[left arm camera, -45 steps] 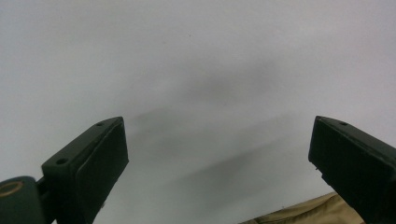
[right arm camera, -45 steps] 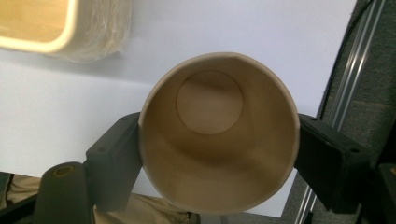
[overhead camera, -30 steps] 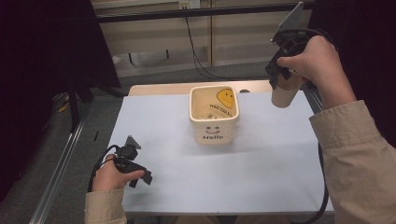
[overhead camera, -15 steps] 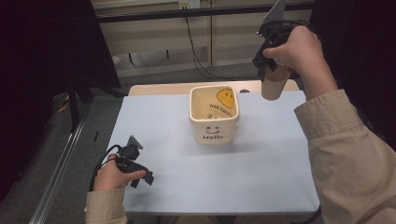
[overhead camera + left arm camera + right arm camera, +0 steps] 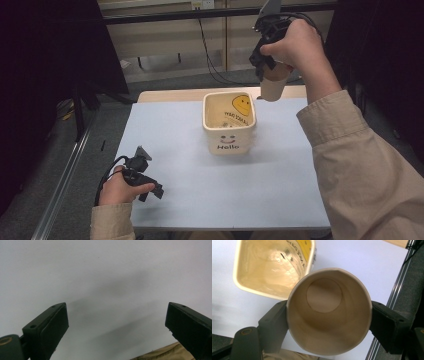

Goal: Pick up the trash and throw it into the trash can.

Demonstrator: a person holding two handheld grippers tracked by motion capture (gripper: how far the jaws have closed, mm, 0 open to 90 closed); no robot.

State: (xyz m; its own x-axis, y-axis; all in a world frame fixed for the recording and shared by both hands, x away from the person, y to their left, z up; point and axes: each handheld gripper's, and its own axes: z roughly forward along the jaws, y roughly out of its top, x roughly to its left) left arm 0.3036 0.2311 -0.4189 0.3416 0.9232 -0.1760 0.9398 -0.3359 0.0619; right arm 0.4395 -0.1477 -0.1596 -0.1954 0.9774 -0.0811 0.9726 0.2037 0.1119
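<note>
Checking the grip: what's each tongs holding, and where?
Right tongs clamp a paper cup by its sides near the rim. Left tongs hold nothing.

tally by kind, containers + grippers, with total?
Paper cup: 1
Square cream tub with smiley print: 1
Grippers: 2, left gripper and right gripper
Total: 4
</note>
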